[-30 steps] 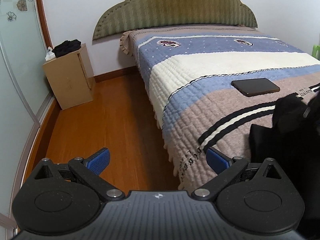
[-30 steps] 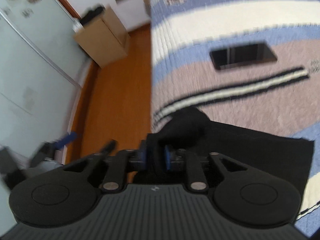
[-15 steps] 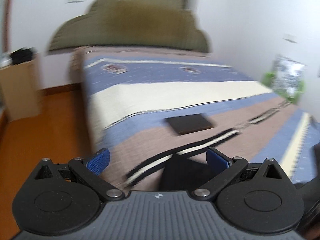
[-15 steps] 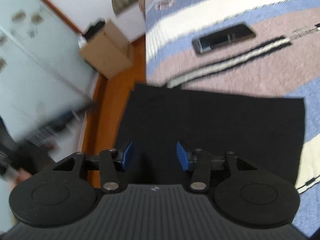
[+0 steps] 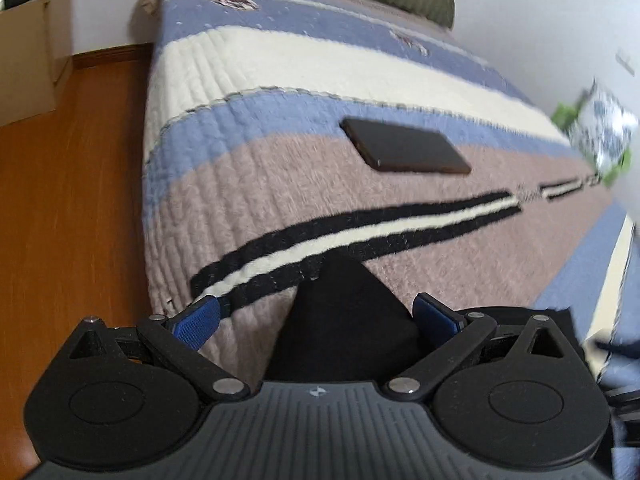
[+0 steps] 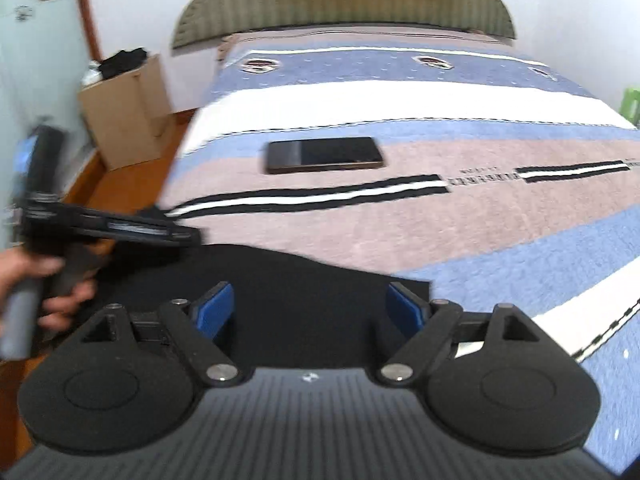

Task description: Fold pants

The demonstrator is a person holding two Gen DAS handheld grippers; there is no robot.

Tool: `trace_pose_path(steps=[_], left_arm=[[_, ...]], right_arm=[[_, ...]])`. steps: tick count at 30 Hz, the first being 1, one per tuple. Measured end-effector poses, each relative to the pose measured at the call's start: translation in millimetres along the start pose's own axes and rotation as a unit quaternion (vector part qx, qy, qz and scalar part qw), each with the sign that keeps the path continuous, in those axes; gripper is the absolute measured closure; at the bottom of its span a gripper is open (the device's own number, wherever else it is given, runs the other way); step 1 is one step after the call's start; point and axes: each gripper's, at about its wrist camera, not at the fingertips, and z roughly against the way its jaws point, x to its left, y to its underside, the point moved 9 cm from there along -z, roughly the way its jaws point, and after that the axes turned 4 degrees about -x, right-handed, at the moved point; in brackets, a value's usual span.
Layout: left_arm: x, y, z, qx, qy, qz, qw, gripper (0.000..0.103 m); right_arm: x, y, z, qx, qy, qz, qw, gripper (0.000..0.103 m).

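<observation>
The black pants point(image 6: 304, 304) lie flat on the near part of the bed's striped quilt point(image 6: 440, 216). In the left wrist view a raised corner of the pants point(image 5: 344, 320) sits between my open blue fingers. My left gripper point(image 5: 316, 318) is open around that corner, not closed on it. My right gripper point(image 6: 308, 314) is open and empty just above the flat pants. The left gripper also shows in the right wrist view point(image 6: 120, 232), held in a hand at the left edge of the pants.
A black phone point(image 6: 324, 155) lies on the quilt beyond the pants, also in the left wrist view point(image 5: 404, 146). A cardboard box point(image 6: 120, 116) with dark clothes stands on the wooden floor point(image 5: 68, 200) left of the bed. A padded headboard point(image 6: 344, 0) is at the far end.
My right gripper let go of the bunched pants and opened wide; the pants now lie spread flat. My left gripper swung from the floor side over the bed to the pants' left corner.
</observation>
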Motion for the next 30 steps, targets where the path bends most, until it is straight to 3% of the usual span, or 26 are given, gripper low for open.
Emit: trace_pose_path(steps=[3, 6, 9, 13, 15, 18, 21, 25, 27, 30], left_arm=[[-1.9, -0.5, 25.7, -0.031, -0.012, -0.038, 0.9987, 0.0], [-1.9, 5.0, 45.8, -0.051, -0.025, -0.094, 0.9939, 0.0], [1.2, 13.6, 44.4, -0.064, -0.029, -0.125, 0.9896, 0.0], [2.2, 8.5, 47.7, -0.083, -0.018, -0.094, 0.9919, 0.0], [-1.8, -0.3, 68.8, -0.134, -0.029, -0.114, 0.984, 0.0], [3.4, -19.8, 88.2, -0.195, -0.098, -0.16, 0.9626, 0.0], [8.1, -38.0, 71.7, -0.171, -0.138, -0.188, 0.9573, 0.0], [4.0, -40.2, 58.2, -0.164, -0.171, -0.227, 0.9447, 0.0], [1.0, -34.5, 48.5, -0.153, -0.18, -0.25, 0.9389, 0.0], [4.9, -29.0, 24.9, -0.136, -0.206, -0.268, 0.9312, 0.0]], right_arm=[[-18.3, 25.2, -38.3, 0.08, -0.014, -0.044, 0.996, 0.017], [-33.0, 31.0, -21.6, 0.07, -0.006, -0.091, 0.993, 0.016], [-29.7, 31.5, 20.9, 0.041, -0.004, -0.068, 0.997, 0.016], [-9.5, 63.2, 52.2, 0.067, -0.026, -0.018, 0.997, 0.014], [-7.3, 82.2, 48.2, 0.088, -0.007, 0.012, 0.996, 0.01], [-9.3, 83.5, 52.4, 0.084, 0.011, 0.001, 0.996, 0.011], [2.5, 49.1, 68.6, 0.007, 0.022, 0.035, 0.999, 0.011], [21.5, 11.7, 56.1, -0.051, 0.004, 0.096, 0.994, 0.005], [21.3, 0.6, 33.3, -0.058, 0.005, 0.11, 0.992, 0.004], [11.7, -4.7, 0.5, -0.035, 0.025, 0.103, 0.994, 0.004]])
